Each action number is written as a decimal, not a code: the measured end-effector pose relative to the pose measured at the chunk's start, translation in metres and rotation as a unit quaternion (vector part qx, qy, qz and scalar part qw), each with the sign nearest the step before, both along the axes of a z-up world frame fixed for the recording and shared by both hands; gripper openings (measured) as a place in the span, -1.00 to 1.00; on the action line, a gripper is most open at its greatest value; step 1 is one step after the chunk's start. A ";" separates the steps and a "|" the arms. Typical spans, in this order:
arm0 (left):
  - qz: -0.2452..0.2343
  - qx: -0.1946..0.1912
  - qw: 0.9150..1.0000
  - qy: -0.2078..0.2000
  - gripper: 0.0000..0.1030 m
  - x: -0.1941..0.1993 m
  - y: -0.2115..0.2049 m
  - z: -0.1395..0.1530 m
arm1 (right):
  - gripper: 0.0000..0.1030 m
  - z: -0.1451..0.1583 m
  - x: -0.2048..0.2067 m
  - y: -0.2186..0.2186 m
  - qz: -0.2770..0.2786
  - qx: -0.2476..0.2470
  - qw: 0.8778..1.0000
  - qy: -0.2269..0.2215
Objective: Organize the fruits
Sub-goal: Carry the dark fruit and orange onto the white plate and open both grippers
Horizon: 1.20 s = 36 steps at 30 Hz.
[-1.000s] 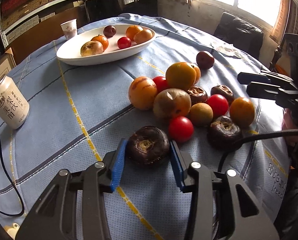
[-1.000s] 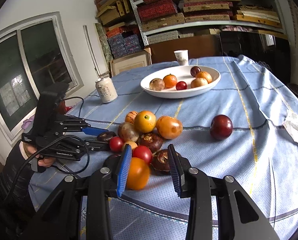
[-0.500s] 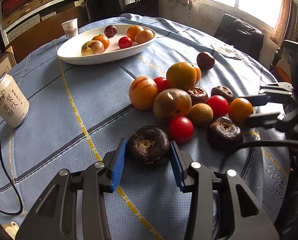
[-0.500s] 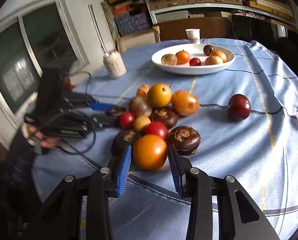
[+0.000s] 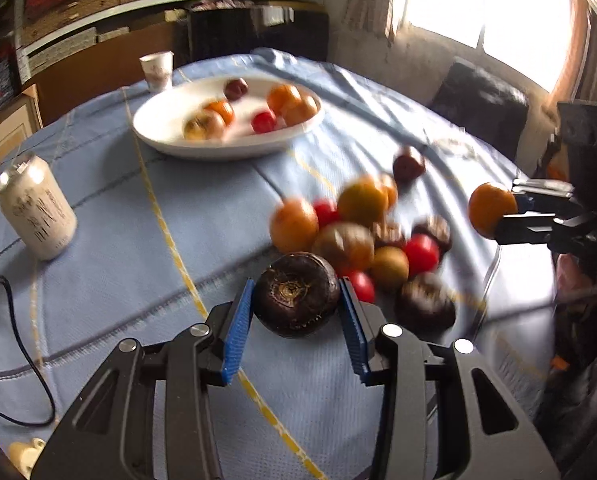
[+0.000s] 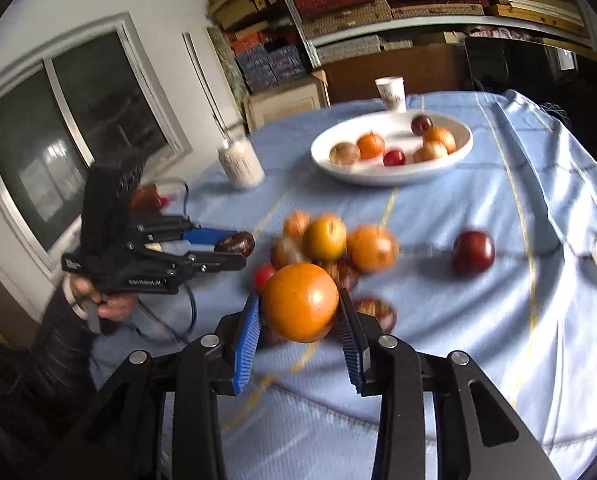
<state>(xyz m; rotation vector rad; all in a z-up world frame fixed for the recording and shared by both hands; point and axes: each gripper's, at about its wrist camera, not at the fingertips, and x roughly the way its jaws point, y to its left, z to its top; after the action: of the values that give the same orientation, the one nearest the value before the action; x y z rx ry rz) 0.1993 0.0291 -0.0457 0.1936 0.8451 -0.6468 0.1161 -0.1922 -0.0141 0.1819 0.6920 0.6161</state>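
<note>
Fruit could slip and roll. The left gripper (image 5: 296, 312) pinches a dark round fruit (image 5: 296, 294) and the right gripper (image 6: 300, 326) pinches an orange fruit (image 6: 300, 302), both up off the cloth, well short of the white bowl (image 6: 450, 160). Smooth round skins might pop out, fall on the fruit pile (image 6: 330, 248) before the bowl, and knock those off the table.

**Fig. 1. Tally of objects on the counter (image 5: 118, 260).**
We count one white dish (image 6: 378, 178) holding six fruits, one can (image 5: 38, 208), one paper cup (image 6: 390, 94) and two claws: the left claw (image 5: 296, 284) grips one dark fruit (image 5: 296, 300), the right claw (image 6: 299, 297) one orange fruit (image 6: 300, 308). One dark red fruit (image 6: 473, 253) lies alone; the heap (image 5: 344, 246) numbers about eleven fruits, though blur prevents an exact figure.
</note>
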 end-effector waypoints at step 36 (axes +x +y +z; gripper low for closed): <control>0.211 -0.076 0.975 0.001 0.84 0.101 0.000 0.037 | 0.43 0.011 0.104 0.025 -0.088 -0.089 0.992 -0.014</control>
<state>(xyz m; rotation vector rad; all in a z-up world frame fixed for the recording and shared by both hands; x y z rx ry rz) 0.3002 0.0290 -0.0087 -0.1247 0.8033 -0.3086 0.2197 -0.1671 -0.0028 0.0676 0.6926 0.3856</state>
